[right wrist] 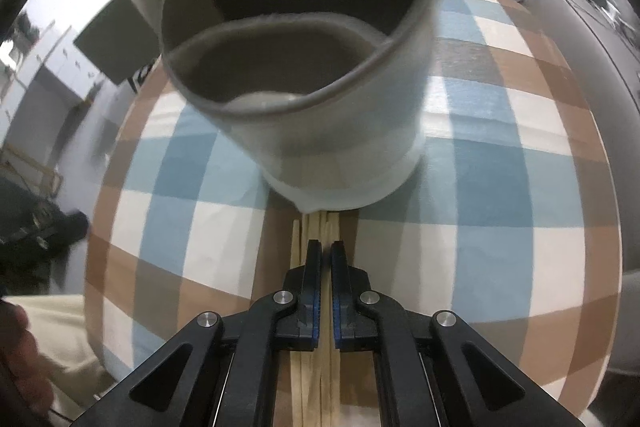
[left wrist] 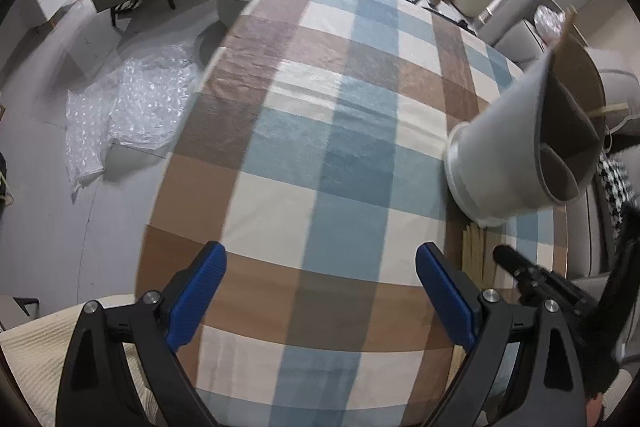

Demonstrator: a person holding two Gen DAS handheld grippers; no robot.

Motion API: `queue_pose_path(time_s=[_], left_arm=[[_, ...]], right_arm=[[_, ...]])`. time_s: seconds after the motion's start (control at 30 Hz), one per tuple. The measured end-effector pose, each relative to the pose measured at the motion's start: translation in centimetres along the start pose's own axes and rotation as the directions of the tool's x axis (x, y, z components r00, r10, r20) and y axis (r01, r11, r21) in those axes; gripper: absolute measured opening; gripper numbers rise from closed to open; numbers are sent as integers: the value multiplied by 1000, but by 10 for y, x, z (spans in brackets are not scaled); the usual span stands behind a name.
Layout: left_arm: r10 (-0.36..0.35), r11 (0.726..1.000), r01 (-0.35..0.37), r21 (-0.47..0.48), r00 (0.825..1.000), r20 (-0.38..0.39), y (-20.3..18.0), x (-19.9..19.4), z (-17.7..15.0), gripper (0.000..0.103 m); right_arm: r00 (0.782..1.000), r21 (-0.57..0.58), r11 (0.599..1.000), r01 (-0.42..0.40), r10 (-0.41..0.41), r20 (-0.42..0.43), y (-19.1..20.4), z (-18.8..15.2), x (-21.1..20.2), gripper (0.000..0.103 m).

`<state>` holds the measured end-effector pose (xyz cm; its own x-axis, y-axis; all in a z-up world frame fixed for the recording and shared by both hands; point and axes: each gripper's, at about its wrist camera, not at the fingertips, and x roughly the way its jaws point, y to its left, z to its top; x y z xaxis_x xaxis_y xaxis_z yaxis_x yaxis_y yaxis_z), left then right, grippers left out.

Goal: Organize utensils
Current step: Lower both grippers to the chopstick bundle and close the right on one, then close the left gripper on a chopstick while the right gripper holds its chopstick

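Table [left wrist: 304, 155]: it is carrying everything here, round-edged, running away from the camera in the left wrist view.
Cloth [right wrist: 492, 211]: a checked cover in blue, brown and cream is lying flat over the whole table top, with a few soft creases showing.
Holder [right wrist: 320, 131]: a pale cylindrical utensil holder with a dark divided inside is standing on the cloth, near the table's right edge in the left wrist view.
Chopsticks [right wrist: 316, 227]: a bundle of pale wooden sticks is lying on a brown stripe, their far ends reaching right up to the holder's base.
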<state>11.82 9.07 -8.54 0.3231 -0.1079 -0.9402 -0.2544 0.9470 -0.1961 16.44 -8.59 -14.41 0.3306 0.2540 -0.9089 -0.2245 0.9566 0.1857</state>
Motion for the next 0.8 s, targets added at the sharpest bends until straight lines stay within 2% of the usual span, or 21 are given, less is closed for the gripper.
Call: queue_pose_path(time_s=[0.13,0.2,0.33,0.4,0.6,0.8], left_arm=[[7,998,-6,67,1000,-21,-22,6,-8,93],[17,995,-12,95,999,-52,-34,14,-13,93],[-17,992,32,120,993,-118,-56,29,-23,93],[3,990,15,140,992,-127,-66,35,-28,93],[41,988,-13,153,983,-177,-83,59,-37,93],[93,980,-59,189,980,-178,-91,72,-44,92]], right_arm=[[998,91,995,-50,46,44,-27,-3,-18,3],[996,140,987,-72,64,62,-42,-11,-29,3],[990,224,967,-118,97,104,-68,-19,-47,3],[986,255,957,-138,108,126,-78,-22,-54,3],[974,291,938,-189,141,179,-81,-12,-67,3],[965,290,934,-207,146,218,-92,-10,-81,3]])
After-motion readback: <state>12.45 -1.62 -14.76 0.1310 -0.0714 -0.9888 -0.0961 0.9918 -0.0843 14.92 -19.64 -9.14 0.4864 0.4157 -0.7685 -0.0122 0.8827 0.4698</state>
